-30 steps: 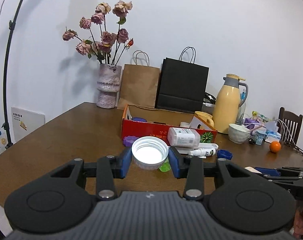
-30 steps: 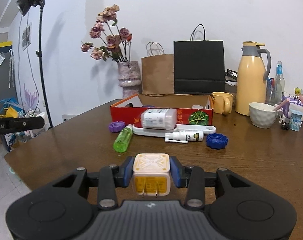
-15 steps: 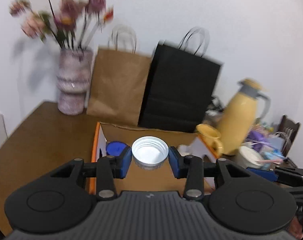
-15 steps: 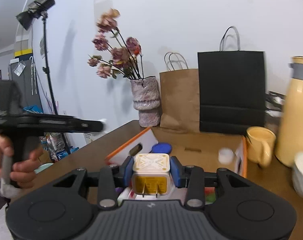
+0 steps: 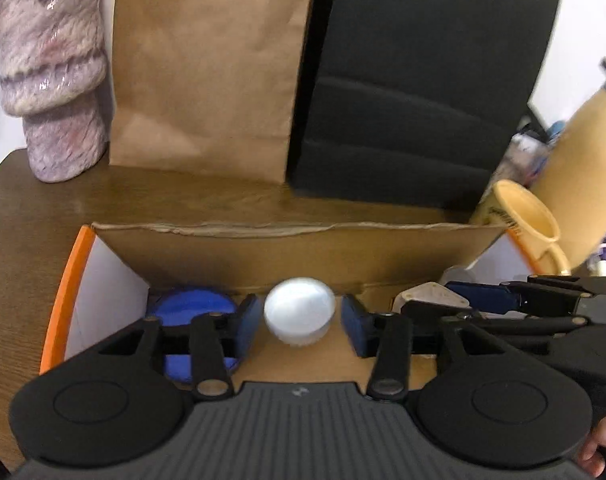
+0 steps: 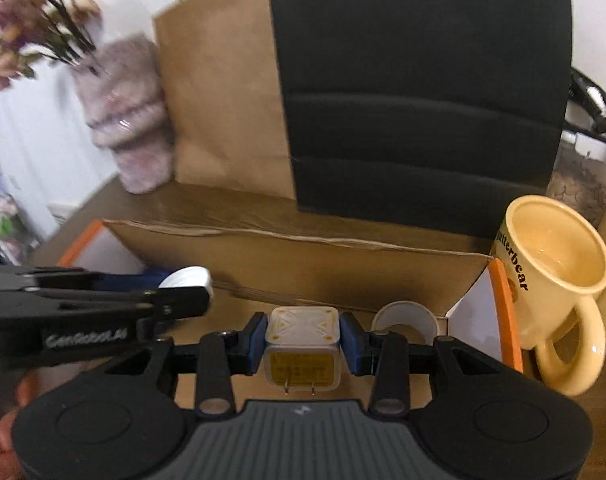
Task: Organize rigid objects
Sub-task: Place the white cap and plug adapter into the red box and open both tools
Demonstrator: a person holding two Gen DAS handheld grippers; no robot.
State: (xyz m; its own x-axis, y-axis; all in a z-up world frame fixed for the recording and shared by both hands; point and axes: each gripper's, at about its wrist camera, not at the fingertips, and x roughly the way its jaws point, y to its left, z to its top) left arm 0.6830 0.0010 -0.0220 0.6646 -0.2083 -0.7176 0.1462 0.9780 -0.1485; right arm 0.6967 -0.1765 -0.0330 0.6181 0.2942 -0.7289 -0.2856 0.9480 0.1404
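My left gripper [image 5: 301, 320] is open over the cardboard box [image 5: 287, 236]. The white lid [image 5: 299, 312] is blurred between the blue pads with a gap on each side, loose from them. A blue lid [image 5: 191, 312] lies in the box at the left. My right gripper [image 6: 303, 340] is shut on a white-and-yellow plug adapter [image 6: 302, 346], held over the box's right part. The adapter and the right gripper also show in the left wrist view [image 5: 431, 296]. The left gripper with the white lid shows in the right wrist view [image 6: 183, 280].
A small white cap [image 6: 403, 318] lies in the box's right corner. A cream mug [image 6: 555, 276] stands just right of the box. A brown paper bag [image 5: 207, 68], a black bag [image 5: 419, 80] and a pink vase [image 5: 51, 68] stand behind it. A yellow thermos [image 5: 583, 168] is at the right.
Both grippers moved forward and down over the box. The left gripper has opened and let go of the white lid. The right gripper still holds the adapter.
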